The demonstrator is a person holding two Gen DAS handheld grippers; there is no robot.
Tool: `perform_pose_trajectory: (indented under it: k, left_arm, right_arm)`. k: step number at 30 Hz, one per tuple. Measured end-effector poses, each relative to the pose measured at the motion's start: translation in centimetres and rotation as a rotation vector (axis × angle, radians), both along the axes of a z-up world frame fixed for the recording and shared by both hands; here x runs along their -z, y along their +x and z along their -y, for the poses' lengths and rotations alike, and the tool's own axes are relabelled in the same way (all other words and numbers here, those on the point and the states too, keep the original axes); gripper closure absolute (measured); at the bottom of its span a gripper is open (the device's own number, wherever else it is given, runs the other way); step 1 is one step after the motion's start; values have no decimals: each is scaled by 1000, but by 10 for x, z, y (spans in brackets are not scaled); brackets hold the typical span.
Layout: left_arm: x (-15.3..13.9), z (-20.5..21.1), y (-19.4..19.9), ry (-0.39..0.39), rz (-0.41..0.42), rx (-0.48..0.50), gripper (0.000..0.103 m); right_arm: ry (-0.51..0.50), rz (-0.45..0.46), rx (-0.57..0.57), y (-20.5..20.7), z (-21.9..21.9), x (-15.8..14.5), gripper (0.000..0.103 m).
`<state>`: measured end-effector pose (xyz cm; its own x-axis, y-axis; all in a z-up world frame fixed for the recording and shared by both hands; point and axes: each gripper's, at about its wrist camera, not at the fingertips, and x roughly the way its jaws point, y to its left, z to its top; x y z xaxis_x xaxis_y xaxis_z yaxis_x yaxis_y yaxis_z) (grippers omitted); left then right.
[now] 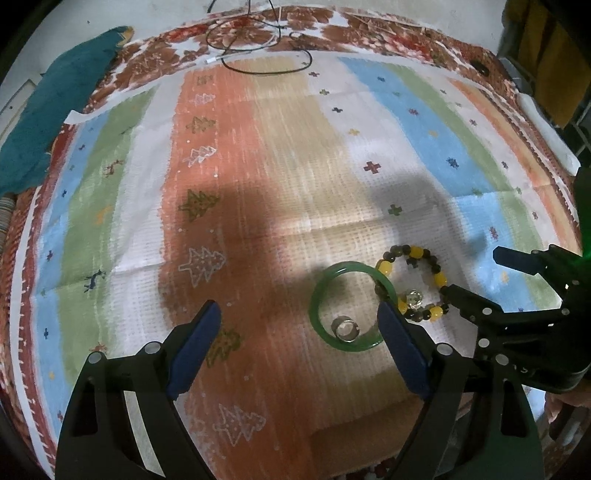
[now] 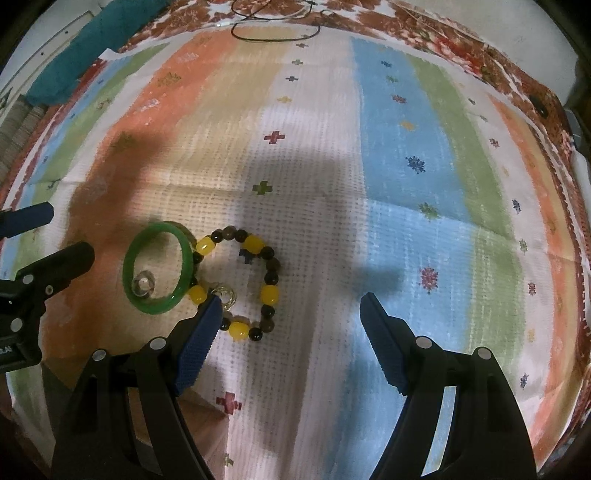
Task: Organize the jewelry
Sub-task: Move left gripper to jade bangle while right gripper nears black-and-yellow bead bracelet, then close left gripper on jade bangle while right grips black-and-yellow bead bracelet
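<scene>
A green bangle [image 1: 318, 291] [image 2: 184, 245] lies flat on the striped cloth with a silver ring [image 1: 345, 328] [image 2: 143, 283] inside it. A bracelet of yellow and dark beads [image 1: 416, 253] [image 2: 271, 293] touches its right side, with a sparkly ring [image 1: 414, 298] [image 2: 226, 294] inside it. My left gripper [image 1: 299, 314] is open and empty, its right finger at the bangle's near right rim. My right gripper [image 2: 290, 302] is open and empty, its left finger over the bead bracelet's near edge beside the sparkly ring. The right gripper also shows in the left wrist view [image 1: 471, 273].
The striped patterned cloth [image 1: 258, 155] [image 2: 406, 147] covers a floral sheet. A black cord and a white cable [image 1: 258, 55] [image 2: 273, 26] lie at the far edge. A teal cloth [image 1: 55, 110] [image 2: 74, 55] lies far left. A white object [image 1: 550, 133] lies at the far right.
</scene>
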<state>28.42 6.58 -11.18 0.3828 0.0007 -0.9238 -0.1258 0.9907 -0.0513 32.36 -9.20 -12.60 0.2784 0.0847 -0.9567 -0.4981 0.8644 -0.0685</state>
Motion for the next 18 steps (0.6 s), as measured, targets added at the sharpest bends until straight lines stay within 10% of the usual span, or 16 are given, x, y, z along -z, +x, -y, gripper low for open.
perform_pose_trajectory:
  k: [18]
  left_arm:
    - [58,7,29,68,-138,69,44]
  right_arm:
    - [-52,-28,-33,10,-12,34,53]
